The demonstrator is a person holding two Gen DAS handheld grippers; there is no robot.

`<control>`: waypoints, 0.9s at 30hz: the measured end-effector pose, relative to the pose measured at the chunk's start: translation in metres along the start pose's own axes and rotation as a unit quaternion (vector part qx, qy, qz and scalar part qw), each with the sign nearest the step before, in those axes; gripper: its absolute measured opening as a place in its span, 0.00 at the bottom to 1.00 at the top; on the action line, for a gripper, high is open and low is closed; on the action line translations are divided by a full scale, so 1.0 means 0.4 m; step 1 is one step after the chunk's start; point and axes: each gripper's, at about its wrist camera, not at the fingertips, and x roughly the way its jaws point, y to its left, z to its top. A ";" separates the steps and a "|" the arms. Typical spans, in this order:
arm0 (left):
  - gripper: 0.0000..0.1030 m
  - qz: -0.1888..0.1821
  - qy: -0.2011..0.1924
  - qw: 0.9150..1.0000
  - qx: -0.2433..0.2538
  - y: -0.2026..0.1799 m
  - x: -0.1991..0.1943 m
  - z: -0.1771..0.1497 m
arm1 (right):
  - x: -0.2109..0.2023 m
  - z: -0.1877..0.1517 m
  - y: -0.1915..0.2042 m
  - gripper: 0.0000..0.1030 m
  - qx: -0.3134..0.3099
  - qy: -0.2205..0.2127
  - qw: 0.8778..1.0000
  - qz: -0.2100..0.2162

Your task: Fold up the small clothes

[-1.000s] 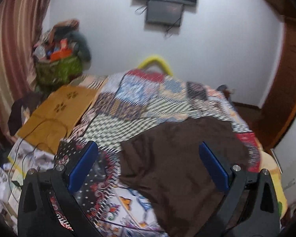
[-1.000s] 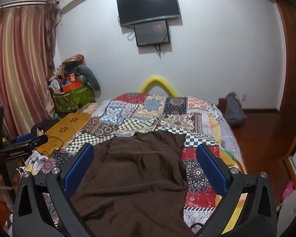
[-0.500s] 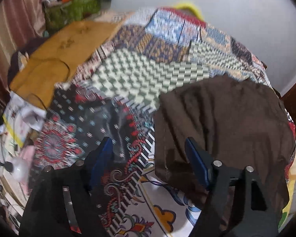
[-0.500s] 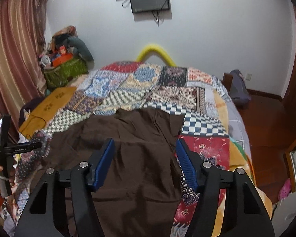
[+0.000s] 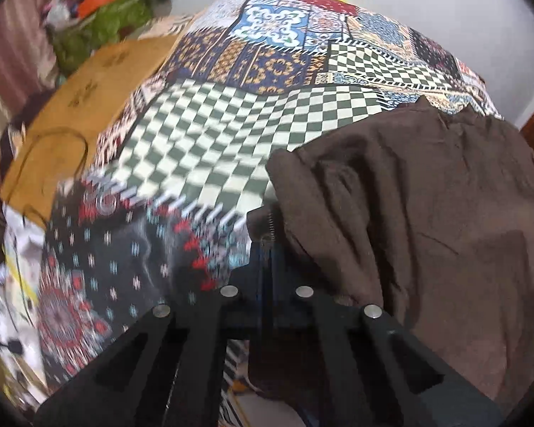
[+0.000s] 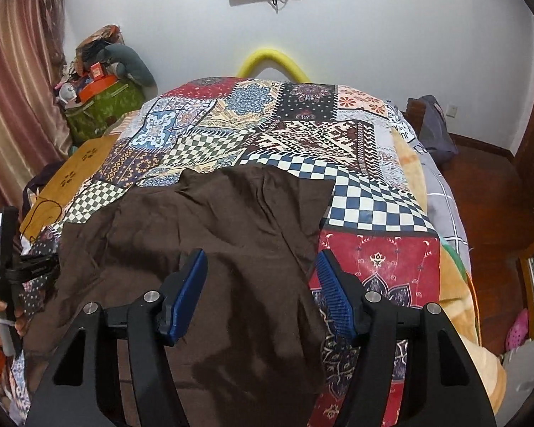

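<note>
The brown garment (image 6: 213,242) lies spread and rumpled on the patchwork bedspread (image 6: 377,210), on the near half of the bed, well short of the yellow hoop (image 6: 272,57) at the bed's far end.

The left gripper (image 5: 267,249) has clenched on the garment's left edge, its fingers pinched together on what looks like a hem (the stitching shows just above the tips). The right gripper (image 6: 261,291) has been narrowing but is not yet gripping: its blue fingers (image 6: 187,295) stand apart over the garment's right side, one above the cloth and the other at its right edge, with nothing pressed between them.

The risks, as I judge them:
- The left pinch is shallow and near the rim, so a lift may pull the hem free.
- Lifting with one side held and the other loose would drag the garment askew and bunch it.
- The right fingers may catch the bedspread along with the cloth, since its edge lies flat against it.
</note>
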 end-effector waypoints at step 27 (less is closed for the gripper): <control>0.61 -0.069 0.009 0.992 -0.106 0.121 -0.019 0.015 | 0.094 -0.002 0.003 0.68 -0.029 0.040 0.999 -0.016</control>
